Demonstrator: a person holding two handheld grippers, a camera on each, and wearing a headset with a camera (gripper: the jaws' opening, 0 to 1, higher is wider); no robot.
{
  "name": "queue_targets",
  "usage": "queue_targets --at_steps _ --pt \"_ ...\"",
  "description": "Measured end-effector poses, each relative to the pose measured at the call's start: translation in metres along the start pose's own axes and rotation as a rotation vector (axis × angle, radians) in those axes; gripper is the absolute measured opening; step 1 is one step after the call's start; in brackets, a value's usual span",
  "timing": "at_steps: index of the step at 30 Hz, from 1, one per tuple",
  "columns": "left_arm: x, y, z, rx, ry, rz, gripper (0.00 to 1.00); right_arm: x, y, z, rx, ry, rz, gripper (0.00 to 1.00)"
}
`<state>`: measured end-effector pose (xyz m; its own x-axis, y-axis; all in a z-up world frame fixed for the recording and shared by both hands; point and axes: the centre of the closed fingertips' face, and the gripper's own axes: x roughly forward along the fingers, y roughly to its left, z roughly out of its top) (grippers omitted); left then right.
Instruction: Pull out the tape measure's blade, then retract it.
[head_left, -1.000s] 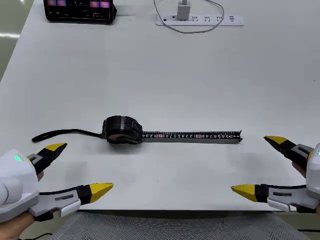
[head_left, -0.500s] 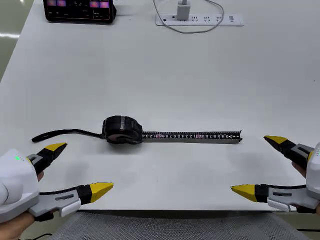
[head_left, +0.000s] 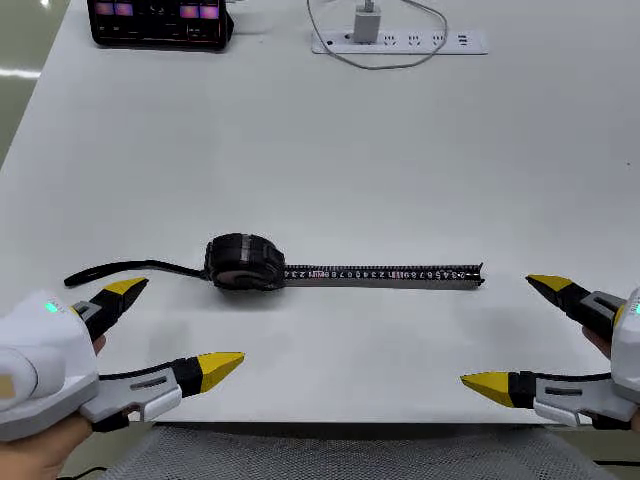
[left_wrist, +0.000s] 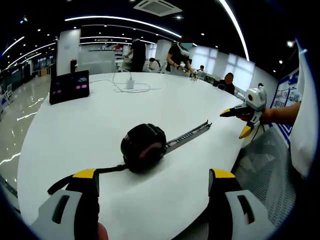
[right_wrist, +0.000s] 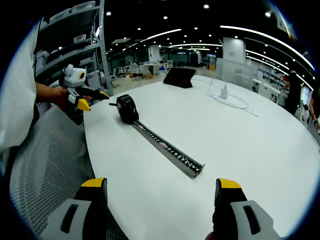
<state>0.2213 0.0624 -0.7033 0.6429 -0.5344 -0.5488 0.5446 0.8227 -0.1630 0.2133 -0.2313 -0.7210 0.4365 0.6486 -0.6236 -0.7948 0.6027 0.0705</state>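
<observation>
Head view over the white workbench (head_left: 330, 150): we are holding both grippers at the near edge, the left gripper (head_left: 190, 320) with its yellow-tipped jaws spread wide and gripping nothing, the right gripper (head_left: 497, 330) likewise gaping and empty. Between them the tape measure (head_left: 243, 262) is lying on its side, its black case apart from either tool, its blade (head_left: 385, 272) running flat along the tabletop toward the right gripper, and its wrist strap (head_left: 110, 268) trailing the other way toward the left. The blade's end hook (head_left: 480, 272) is sitting near the right gripper's far jaw but touching neither jaw. With the blade already out, we are judging retraction to be the step remaining, and that is where trouble is waiting. If we are freeing the blade with nothing restraining it, the spring may be whipping it home, the hook slapping the case mouth or flicking sideways. The case is rounded and resting on a smooth top, so a jaw pressing off-centre may be skidding or spinning it rather than gripping it. The strap, lying close to the left gripper's far jaw, may be getting caught as the jaws are closing. A power strip (head_left: 400, 40) and a dark tablet (head_left: 160, 20) are sitting well apart at the far edge.
</observation>
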Motion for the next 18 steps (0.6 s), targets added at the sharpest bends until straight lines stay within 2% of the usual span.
queue_targets --at_steps 5,9,18 --pt "0.008 0.0 0.004 -0.003 -0.007 0.005 0.88 0.0 -0.002 -0.002 0.0 0.002 0.0 0.87" --pt "0.014 -0.001 0.011 -0.01 -0.024 0.008 0.87 0.0 -0.002 0.0 0.004 -0.001 0.005 0.88" --pt "0.028 -0.004 0.017 -0.016 -0.028 0.01 0.87 0.0 -0.005 0.003 0.004 -0.004 0.003 0.88"
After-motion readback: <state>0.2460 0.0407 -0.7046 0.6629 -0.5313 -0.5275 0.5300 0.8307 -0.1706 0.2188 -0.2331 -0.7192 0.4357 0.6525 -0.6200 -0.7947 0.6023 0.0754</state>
